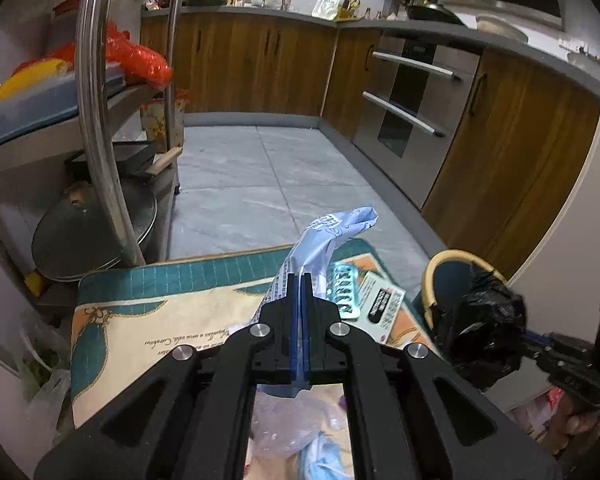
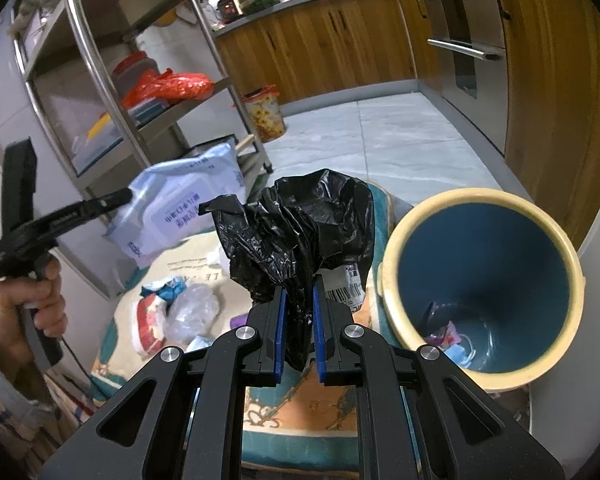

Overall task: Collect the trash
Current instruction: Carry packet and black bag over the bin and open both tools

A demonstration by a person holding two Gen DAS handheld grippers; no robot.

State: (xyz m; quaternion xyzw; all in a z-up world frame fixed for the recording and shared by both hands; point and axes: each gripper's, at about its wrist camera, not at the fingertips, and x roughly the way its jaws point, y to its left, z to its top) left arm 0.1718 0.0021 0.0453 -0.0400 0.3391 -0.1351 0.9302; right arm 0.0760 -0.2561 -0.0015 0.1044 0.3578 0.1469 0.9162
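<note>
The left gripper point(image 1: 301, 280) has its jaws pressed together on a pale blue wet-wipe packet point(image 1: 332, 226), which stands up and away from the fingertips, lifted clear of the mat point(image 1: 148, 312). In the right wrist view the same packet point(image 2: 184, 208) hangs from the left gripper point(image 2: 126, 196) at the left, above the mat, with a hand point(image 2: 32, 300) around the gripper's grip

The right gripper point(image 2: 299, 292) is clamped on a crumpled black bin bag point(image 2: 296, 220), its blue pads point(image 2: 279, 328) nearly together with the bunched plastic squeezed between them. The bag rises above the fingertips, just left of the blue waste bin point(image 2: 484, 292), whose cream rim sits at the right edge of the mat; a few scraps lie in the bottom of the bin

On the mat, beyond the left gripper, lie a silver blister pack point(image 1: 346, 288) and, just right of it, a printed card point(image 1: 384, 304). Nearer the person, a clear plastic bag point(image 2: 192, 316) and a red-and-white wrapper point(image 2: 148, 324) lie together on the mat. A steel shelf rack point(image 2: 112, 92) stands at the far left
</note>
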